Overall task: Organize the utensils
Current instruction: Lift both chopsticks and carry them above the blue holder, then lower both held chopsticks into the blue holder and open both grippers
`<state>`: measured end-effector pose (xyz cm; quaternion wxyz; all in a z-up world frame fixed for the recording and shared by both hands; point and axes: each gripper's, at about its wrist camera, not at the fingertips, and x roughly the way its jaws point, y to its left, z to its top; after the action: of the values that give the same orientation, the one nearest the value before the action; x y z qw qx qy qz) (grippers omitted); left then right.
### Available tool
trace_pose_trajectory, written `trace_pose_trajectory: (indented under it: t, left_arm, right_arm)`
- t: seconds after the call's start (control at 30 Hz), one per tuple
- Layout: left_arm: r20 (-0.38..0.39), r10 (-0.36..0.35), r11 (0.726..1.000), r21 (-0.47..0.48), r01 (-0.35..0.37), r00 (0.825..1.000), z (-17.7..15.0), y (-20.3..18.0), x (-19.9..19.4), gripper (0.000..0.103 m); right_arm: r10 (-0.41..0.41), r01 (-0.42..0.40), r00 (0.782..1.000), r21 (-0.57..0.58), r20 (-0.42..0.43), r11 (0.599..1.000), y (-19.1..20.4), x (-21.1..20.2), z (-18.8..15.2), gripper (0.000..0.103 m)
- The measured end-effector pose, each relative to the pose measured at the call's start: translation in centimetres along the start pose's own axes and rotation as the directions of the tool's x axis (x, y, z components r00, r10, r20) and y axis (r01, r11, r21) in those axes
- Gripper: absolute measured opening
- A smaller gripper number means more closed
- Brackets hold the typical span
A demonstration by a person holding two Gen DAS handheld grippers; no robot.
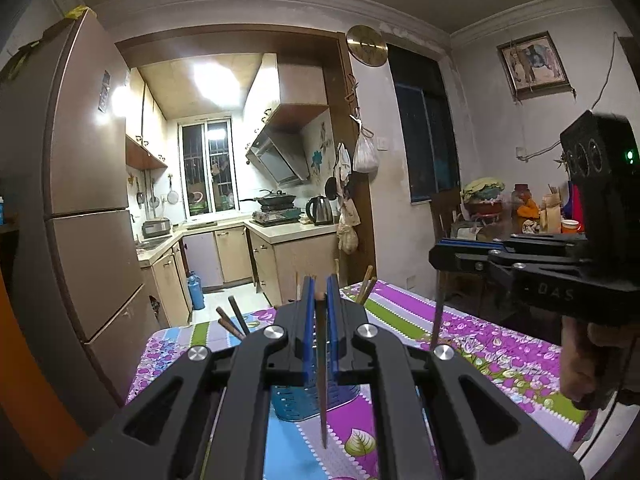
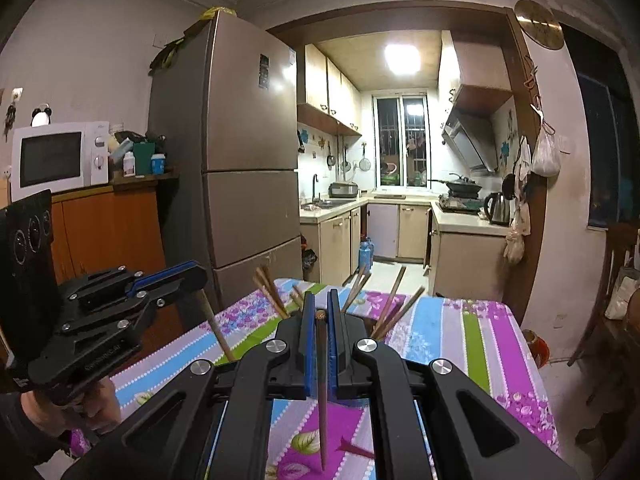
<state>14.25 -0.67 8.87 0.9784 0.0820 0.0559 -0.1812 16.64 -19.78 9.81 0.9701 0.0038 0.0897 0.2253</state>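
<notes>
My left gripper (image 1: 320, 284) is shut on a dark chopstick (image 1: 323, 380) that hangs point down above a blue perforated utensil holder (image 1: 296, 404). Other chopsticks (image 1: 232, 320) stand in that holder, fanning out to both sides. In the right wrist view, my right gripper (image 2: 320, 298) is shut on another brown chopstick (image 2: 322, 400), also hanging down over the table. Each gripper shows in the other's view: the right one (image 1: 436, 258) with its chopstick (image 1: 438, 312), the left one (image 2: 196, 276) with its chopstick (image 2: 218, 326). The standing chopsticks (image 2: 394, 300) rise behind my right gripper, which hides the holder.
The table wears a striped floral cloth (image 1: 500, 344). A tall fridge (image 2: 248, 152) stands beyond its far left corner, with an orange cabinet and microwave (image 2: 56, 160) beside it. A wooden chair (image 2: 616, 280) stands at the right. A kitchen opens behind.
</notes>
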Motion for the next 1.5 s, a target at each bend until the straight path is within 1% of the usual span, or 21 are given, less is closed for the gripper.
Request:
trace_pose_trajectory:
  t: [0.17, 0.4, 0.57, 0.77, 0.87, 0.97, 1.17, 1.27, 1.5]
  left_arm:
    - [-0.014, -0.008, 1.000, 0.011, 0.008, 1.000, 1.6, -0.2, 0.1, 0.005]
    - [-0.004, 0.004, 1.000, -0.002, -0.004, 1.000, 4.1, 0.7, 0.5, 0.005]
    - [0.040, 0.027, 1.000, -0.016, -0.027, 0.999, 7.2, 2.0, 0.2, 0.005]
    - [0.109, 0.054, 0.998, -0.031, -0.051, 0.993, 12.1, 3.5, 0.1, 0.005]
    - [0.132, 0.055, 0.998, -0.047, -0.049, 0.990, 14.1, 4.2, 1.2, 0.005]
    - [0.146, 0.065, 0.997, -0.041, -0.060, 0.987, 15.1, 4.4, 2.7, 0.005]
    - [0.119, 0.064, 0.997, -0.043, -0.060, 0.991, 14.6, 4.6, 6.3, 0.005]
    - [0.081, 0.063, 0.997, -0.047, -0.060, 0.995, 13.3, 4.8, 8.6, 0.005]
    - [0.011, 0.058, 0.997, -0.059, -0.058, 0.998, 10.6, 5.7, 12.1, 0.005]
  right_arm:
    - [0.010, -0.010, 0.999, -0.009, 0.045, 1.000, -0.4, 0.2, 1.9, 0.007]
    - [0.017, -0.013, 0.995, -0.039, 0.095, 0.999, -0.5, 0.3, 5.0, 0.007]
    - [0.012, -0.006, 0.994, -0.055, 0.111, 0.998, -1.0, 0.9, 7.2, 0.007]
    - [0.015, -0.008, 0.990, -0.045, 0.143, 0.999, -2.0, 2.0, 10.7, 0.007]
    - [0.014, -0.006, 0.988, -0.048, 0.155, 0.999, -2.3, 2.9, 12.2, 0.007]
    - [0.016, -0.008, 0.988, -0.049, 0.156, 0.999, -2.7, 4.2, 13.3, 0.007]
    - [0.024, -0.019, 0.991, -0.037, 0.135, 0.999, -3.8, 7.2, 13.5, 0.007]
    - [0.027, -0.023, 0.993, -0.030, 0.119, 0.999, -4.5, 8.6, 12.8, 0.007]
    - [0.023, -0.023, 0.997, -0.001, 0.074, 1.000, -6.3, 11.7, 10.9, 0.007]
